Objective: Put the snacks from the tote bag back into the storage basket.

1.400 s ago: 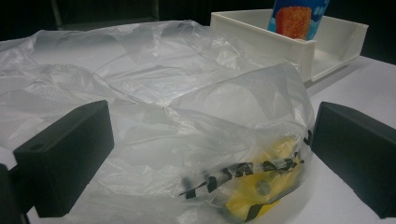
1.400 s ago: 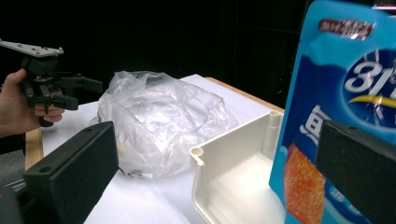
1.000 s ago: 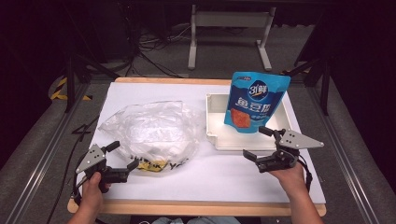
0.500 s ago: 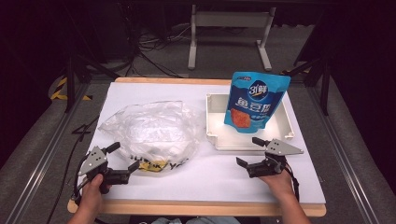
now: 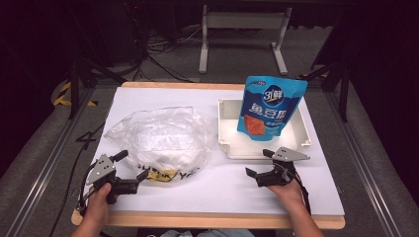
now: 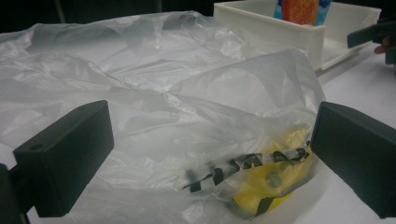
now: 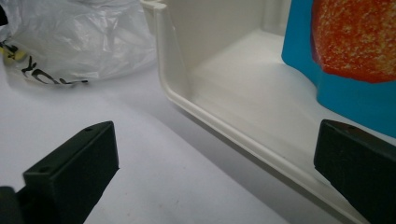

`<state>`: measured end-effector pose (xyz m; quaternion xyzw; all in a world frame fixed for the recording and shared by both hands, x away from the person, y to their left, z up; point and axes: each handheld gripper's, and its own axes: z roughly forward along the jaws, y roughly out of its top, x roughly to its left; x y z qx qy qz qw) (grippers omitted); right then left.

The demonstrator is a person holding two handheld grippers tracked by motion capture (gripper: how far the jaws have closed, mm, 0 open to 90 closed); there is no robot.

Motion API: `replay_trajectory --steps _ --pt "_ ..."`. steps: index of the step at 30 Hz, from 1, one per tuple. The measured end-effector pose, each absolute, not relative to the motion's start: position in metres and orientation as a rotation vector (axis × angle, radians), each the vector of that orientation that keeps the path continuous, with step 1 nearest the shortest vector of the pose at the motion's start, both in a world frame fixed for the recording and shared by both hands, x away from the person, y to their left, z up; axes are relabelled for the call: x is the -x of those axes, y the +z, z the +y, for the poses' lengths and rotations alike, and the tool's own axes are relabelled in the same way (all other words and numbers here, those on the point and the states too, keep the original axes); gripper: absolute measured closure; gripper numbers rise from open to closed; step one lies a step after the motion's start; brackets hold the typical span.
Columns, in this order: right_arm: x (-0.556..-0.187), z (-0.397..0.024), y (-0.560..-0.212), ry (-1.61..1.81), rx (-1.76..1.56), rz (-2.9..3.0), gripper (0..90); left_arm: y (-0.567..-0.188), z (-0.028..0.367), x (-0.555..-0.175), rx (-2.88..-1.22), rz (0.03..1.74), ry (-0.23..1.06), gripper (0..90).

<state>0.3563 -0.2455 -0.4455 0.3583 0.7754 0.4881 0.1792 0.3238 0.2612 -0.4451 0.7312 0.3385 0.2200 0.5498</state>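
A: How far along can the work be judged to be?

B: Very little appears to be done. The blue snack pouch [image 5: 272, 105] is seen standing upright inside the white tray [image 5: 226, 143], at the upper right of the high view, and the clear plastic bag [image 5: 160, 138] lies crumpled on the tabletop [image 5: 222, 187] to the left of the tray. Nothing has been gripped or lifted. If the pouch is meant to go into the bag, which is only a judgement, the opening of the bag, the pick-up and the packing are all left.

A: What is held by the tongs?

B: Nothing. The left tongs [image 5: 129, 171] are spread wide at the lower left of the high view. In the left gripper view the two black jaws stand far apart, with the bag [image 6: 177, 107] between and beyond them, not pinched. The right tongs [image 5: 259, 165] are likewise wide open and empty at the lower right.

A: Where do the things lie relative to the tongs?

B: The bag's near edge, with its yellow and black print [image 6: 266, 175], lies just ahead of the left tongs, close to the right-hand jaw in that view. In the right gripper view the tray's corner [image 7: 161, 70] rises at the upper middle, just beyond the jaws, and the pouch [image 7: 345, 88] is seen at the upper right, inside the tray and apart from the tongs.
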Motion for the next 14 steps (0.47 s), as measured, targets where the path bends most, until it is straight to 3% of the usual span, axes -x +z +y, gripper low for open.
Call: replay_trajectory --steps 14 --pt "-0.3530 -0.2414 -0.4450 1.330 -0.978 2.179 0.2 -0.4453 0.2606 -0.3242 -1.730 0.800 0.514 0.2"
